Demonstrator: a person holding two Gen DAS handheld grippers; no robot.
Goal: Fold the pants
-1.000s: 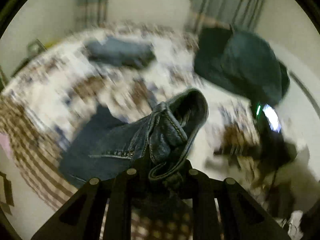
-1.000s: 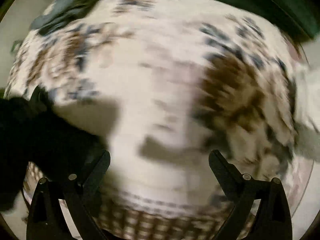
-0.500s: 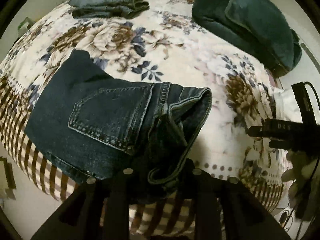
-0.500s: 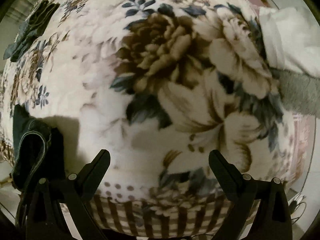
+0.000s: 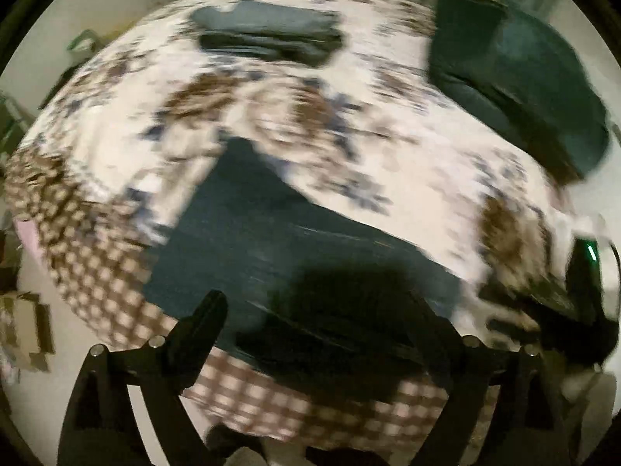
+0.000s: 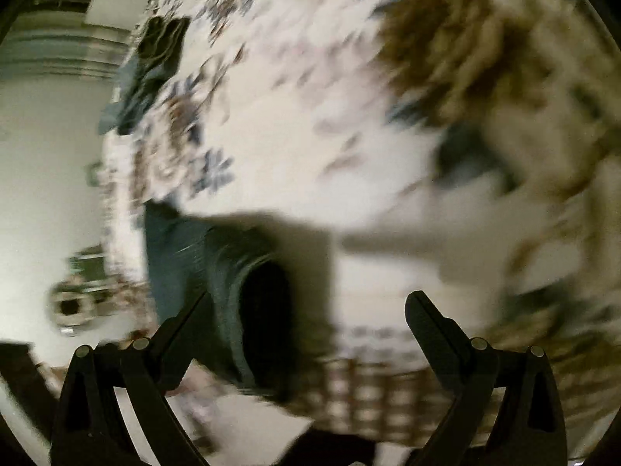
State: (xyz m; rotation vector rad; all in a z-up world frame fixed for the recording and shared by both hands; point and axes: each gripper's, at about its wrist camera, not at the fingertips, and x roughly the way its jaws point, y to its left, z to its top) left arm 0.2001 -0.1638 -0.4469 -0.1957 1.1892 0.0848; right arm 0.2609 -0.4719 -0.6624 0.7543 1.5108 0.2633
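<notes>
Dark blue jeans [image 5: 271, 240] lie on the floral bedspread [image 5: 174, 124] near its front edge, blurred by motion. My left gripper [image 5: 316, 303] is open above them, its jaws wide apart and empty. In the right wrist view the waist opening of the jeans [image 6: 233, 272] lies at the lower left. My right gripper [image 6: 306, 303] is open and empty, beside the waistband. The right gripper also shows in the left wrist view [image 5: 543, 303] at the right edge of the bed.
A folded pair of jeans [image 5: 268, 35] lies at the far side of the bed. A dark green bundle of cloth [image 5: 516, 77] lies at the far right. The bedspread's checked border [image 5: 97, 272] hangs over the front edge.
My left gripper has let go of the jeans' waistband and opened wide; the jeans now lie flat on the bed. My right gripper has swung left towards the waist opening.
</notes>
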